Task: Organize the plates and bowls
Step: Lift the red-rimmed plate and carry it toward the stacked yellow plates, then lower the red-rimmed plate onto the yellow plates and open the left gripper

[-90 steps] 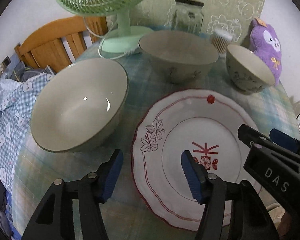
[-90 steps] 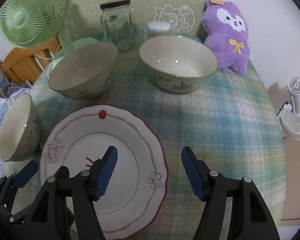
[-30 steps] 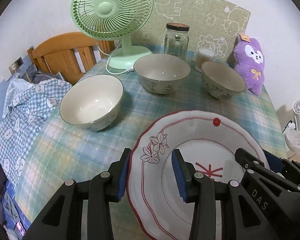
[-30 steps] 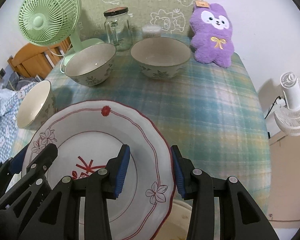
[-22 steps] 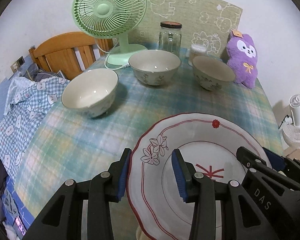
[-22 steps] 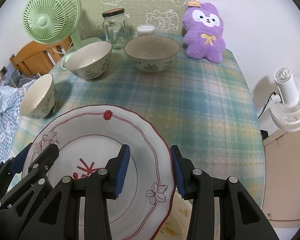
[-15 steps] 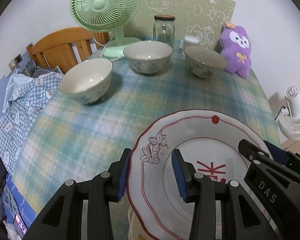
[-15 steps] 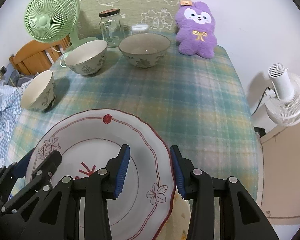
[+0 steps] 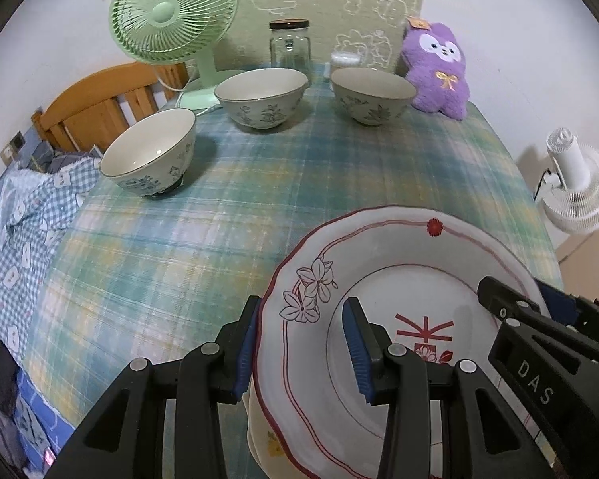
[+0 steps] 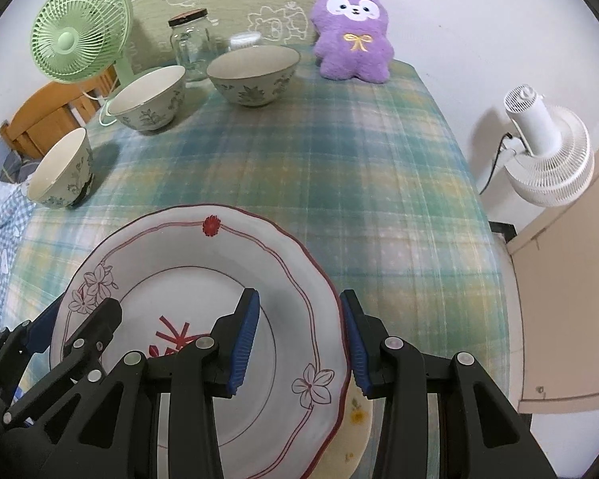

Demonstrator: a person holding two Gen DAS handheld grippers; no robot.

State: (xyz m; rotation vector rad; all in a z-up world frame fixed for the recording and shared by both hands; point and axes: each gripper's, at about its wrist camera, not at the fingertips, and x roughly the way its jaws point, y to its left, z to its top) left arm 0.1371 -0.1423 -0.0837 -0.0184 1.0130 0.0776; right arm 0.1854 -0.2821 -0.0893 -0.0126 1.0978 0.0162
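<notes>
The left gripper [image 9: 301,339] and right gripper [image 10: 299,335] each pinch a rim of the plate [image 9: 383,263], held over another plate [image 10: 357,419] at the table's [image 10: 379,159] near edge

Plate [image 9: 399,263] looks like glossy glazed ceramic, table [image 9: 259,183] is covered in soft matt plaid cloth, fingers [image 9: 357,345] have ribbed blue pads.
</notes>
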